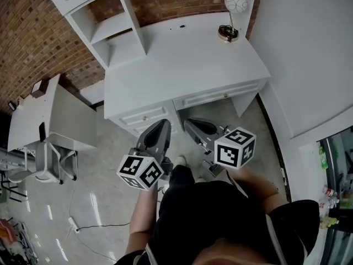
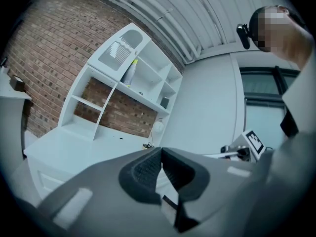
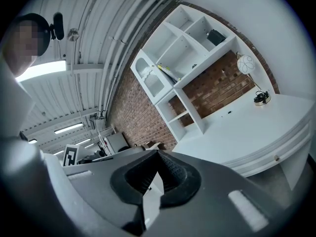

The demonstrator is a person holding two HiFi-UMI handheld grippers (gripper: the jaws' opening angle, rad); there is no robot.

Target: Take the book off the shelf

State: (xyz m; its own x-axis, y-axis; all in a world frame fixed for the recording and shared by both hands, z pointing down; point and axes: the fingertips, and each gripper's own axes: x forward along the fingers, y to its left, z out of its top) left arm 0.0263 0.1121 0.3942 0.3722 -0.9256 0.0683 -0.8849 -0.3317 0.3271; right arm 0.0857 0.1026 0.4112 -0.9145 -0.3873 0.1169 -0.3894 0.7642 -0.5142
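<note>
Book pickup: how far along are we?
Done: nothing; the yellowish book leans in an upper shelf compartment. In hand: nothing; left gripper and right gripper are shut, empty, low in front of the desk. Left: reach up, grip it, lift it off.

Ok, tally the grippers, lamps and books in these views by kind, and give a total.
Grippers: 2 (left gripper, right gripper)
Lamp: 1
Book: 1
Total: 4
</note>
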